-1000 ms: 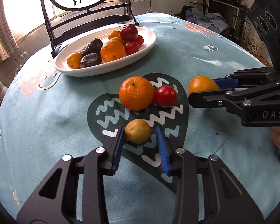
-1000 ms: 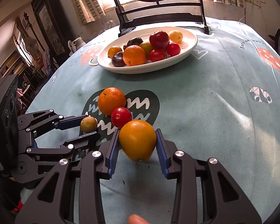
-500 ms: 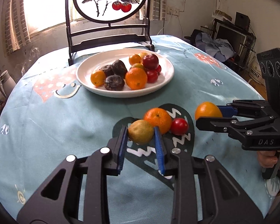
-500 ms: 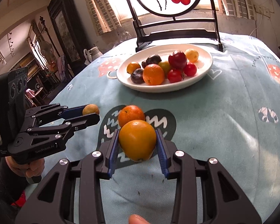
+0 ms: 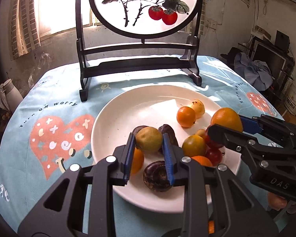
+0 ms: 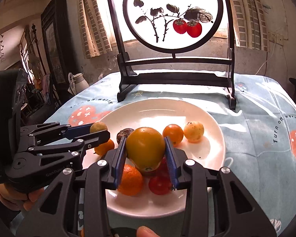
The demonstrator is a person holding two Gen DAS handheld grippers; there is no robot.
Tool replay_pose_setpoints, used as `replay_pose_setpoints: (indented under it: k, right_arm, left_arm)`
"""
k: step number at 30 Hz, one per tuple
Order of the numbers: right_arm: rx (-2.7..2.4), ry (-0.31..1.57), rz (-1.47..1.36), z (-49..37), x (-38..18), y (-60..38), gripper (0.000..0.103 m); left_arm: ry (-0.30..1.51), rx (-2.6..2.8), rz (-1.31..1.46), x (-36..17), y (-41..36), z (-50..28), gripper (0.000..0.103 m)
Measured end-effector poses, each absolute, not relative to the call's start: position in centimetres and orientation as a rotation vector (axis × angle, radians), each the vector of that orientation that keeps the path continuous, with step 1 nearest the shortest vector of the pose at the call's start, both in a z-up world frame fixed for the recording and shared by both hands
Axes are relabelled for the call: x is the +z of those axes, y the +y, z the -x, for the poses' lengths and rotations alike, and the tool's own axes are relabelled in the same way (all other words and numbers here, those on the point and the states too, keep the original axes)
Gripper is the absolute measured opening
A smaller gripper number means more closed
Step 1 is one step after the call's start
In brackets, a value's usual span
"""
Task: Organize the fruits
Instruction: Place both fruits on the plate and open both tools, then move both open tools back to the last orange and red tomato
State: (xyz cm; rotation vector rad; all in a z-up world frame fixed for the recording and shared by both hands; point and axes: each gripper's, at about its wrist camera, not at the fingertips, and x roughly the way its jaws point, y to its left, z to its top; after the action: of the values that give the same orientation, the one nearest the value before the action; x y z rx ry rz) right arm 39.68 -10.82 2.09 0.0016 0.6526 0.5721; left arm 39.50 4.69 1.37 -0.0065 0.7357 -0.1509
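Both wrist cams sit right behind their tongs, looking down close over the same white plate [image 5: 108,126] [image 6: 213,122].

- "Turn off worry" is printed on the tablecloth [image 5: 49,106] at far left, and again at its far right edge.
- "DAS" stands on the right gripper [image 5: 225,127] body, at near right.
- "GenRobot.AI" stands on the left gripper [image 6: 100,130] body.
- Brushed Chinese characters top the round painted screen [image 6: 175,13]; unreadable.

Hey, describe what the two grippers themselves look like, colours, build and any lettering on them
Both are matte black angular linkages with triangular cut-outs, silver pivot bolts and blue ribbed finger pads. The right gripper reads "DAS"; the left gripper reads "GenRobot.AI". Bare hands, no cables visible.
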Motion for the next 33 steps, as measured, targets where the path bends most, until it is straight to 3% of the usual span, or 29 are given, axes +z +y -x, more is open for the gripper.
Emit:
replay_pose_setpoints:
  k: [2, 3, 4, 5, 9, 11, 23, 33]
  right_arm:
    - [0.587, 0.662, 0.017, -40.3, 1.5, -10.4, 0.043]
    - [0.596, 0.666, 0.014, -40.5, 1.3, -10.3, 0.044]
    - [0.602, 0.666, 0.006, -40.4, 1.3, -10.4, 0.052]
    - [0.611, 0.663, -0.010, -40.2, 1.4, -10.6, 0.055]
    - [0.611, 0.633, -0.037, -37.8, 2.7, -11.7, 0.055]
    - [0.616, 0.621, -0.049, -36.1, 3.4, -12.4, 0.061]
    - [0.640, 0.716, -0.009, -27.5, 0.3, -14.1, 0.061]
    - [0.647, 0.787, 0.160, -24.7, -2.1, -12.4, 0.061]
  left_arm:
    - [0.760, -0.134, 0.002, 0.6, 4.9, -40.3, 0.029]
    - [0.770, -0.114, -0.003, 0.4, 5.1, -40.6, 0.040]
    - [0.773, -0.095, -0.004, 0.3, 5.2, -40.5, 0.053]
    - [0.758, -0.071, -0.004, 0.4, 5.4, -40.2, 0.076]
    - [0.704, -0.013, -0.058, 1.7, 5.3, -38.0, 0.091]
    - [0.708, -0.019, -0.067, 2.2, 5.2, -36.4, 0.095]
    - [0.694, -0.044, 0.021, 1.0, 5.1, -24.2, 0.101]
    - [0.711, -0.021, 0.015, 0.4, 5.6, -22.7, 0.101]
